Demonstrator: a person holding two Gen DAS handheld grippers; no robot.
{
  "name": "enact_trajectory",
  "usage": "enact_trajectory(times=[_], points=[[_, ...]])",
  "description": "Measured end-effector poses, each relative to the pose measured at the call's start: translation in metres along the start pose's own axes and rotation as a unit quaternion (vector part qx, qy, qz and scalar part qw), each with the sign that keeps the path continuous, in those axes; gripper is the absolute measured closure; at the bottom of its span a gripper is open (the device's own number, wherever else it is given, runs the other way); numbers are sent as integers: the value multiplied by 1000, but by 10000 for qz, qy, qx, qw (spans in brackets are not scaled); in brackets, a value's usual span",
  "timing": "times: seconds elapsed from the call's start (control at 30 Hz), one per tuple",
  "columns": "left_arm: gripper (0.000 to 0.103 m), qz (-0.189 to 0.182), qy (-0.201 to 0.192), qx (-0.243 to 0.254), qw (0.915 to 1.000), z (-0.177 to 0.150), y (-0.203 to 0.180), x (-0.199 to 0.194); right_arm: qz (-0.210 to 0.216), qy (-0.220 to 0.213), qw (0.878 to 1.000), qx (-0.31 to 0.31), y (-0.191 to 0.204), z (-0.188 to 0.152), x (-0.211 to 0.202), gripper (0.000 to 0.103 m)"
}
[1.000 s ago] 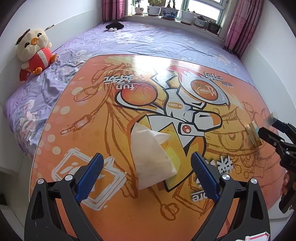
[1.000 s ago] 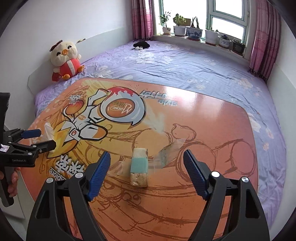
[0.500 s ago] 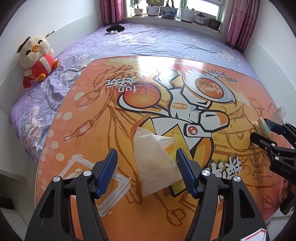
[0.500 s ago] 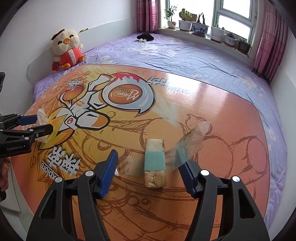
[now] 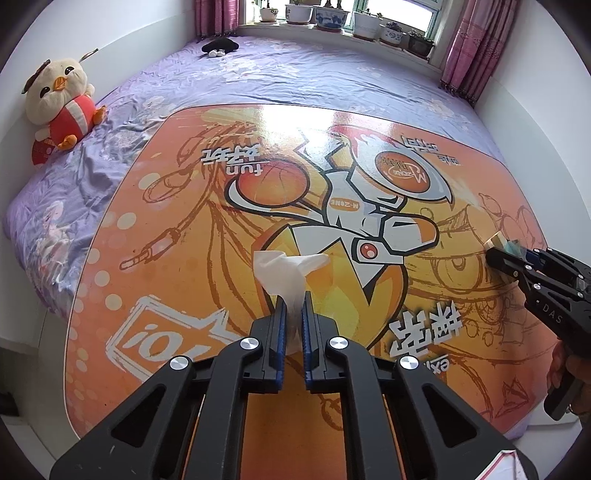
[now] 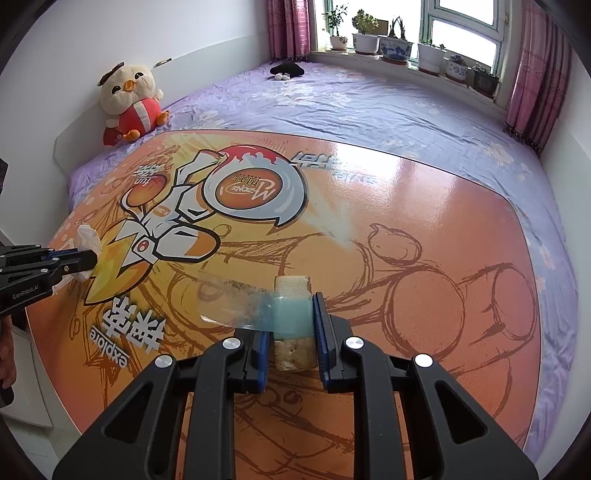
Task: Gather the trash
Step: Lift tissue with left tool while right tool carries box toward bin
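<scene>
From the left wrist camera, the left tongs are closed on the near end of a crumpled white paper tissue, whose far end fans out over the glossy orange cartoon-printed board, the surface that lies on a bed with a purple floral sheet. The tissue sits near the middle of the surface, at the lower tip of the yellow shape in the print. At the right edge, the right tongs reach in from the near right, and a beige block with a teal band shows at their tip. A cream and red plush chick leans against the wall at the far left, a small black soft toy lies on the sheet at the far end, and potted plants line the windowsill.

From the right wrist camera, the right tongs grip that block across its teal middle; its beige ends stick out nearer and farther than the pads. A clear, dirty strip of plastic film spreads to the left from the block, over the surface. At the left edge, the left tongs pinch the white tissue, near the left rim of the surface. The plush chick sits at the far left.
</scene>
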State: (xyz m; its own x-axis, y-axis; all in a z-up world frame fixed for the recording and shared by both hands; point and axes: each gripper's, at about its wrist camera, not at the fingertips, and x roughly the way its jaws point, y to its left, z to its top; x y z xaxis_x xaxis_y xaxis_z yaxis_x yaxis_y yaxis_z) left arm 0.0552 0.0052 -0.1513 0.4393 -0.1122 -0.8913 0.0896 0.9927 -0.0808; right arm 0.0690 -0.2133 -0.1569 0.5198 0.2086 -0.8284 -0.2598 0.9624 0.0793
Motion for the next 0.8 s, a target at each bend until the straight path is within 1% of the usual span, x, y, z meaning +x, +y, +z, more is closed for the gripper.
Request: enact_trajectory(times=[0.13, 0.23, 0.47, 0.63, 0.8], points=[[98, -139, 25, -41, 9999, 2, 2, -2, -2, 44, 10000, 20, 2, -1, -1, 81], [98, -176, 23, -36, 9998, 3, 3, -3, 18, 73, 10000, 50, 3, -2, -2, 81], [98, -248, -136, -38, 9996, 5, 3, -23, 93, 22, 10000, -5, 13, 0, -17, 81], [98, -222, -318, -146, 9991, -1, 15, -49, 350, -116, 9991, -204, 36, 8, -36, 81], [98, -35, -437, -294, 9986, -19, 40, -74, 765, -227, 9957, -476, 71, 16, -52, 81]])
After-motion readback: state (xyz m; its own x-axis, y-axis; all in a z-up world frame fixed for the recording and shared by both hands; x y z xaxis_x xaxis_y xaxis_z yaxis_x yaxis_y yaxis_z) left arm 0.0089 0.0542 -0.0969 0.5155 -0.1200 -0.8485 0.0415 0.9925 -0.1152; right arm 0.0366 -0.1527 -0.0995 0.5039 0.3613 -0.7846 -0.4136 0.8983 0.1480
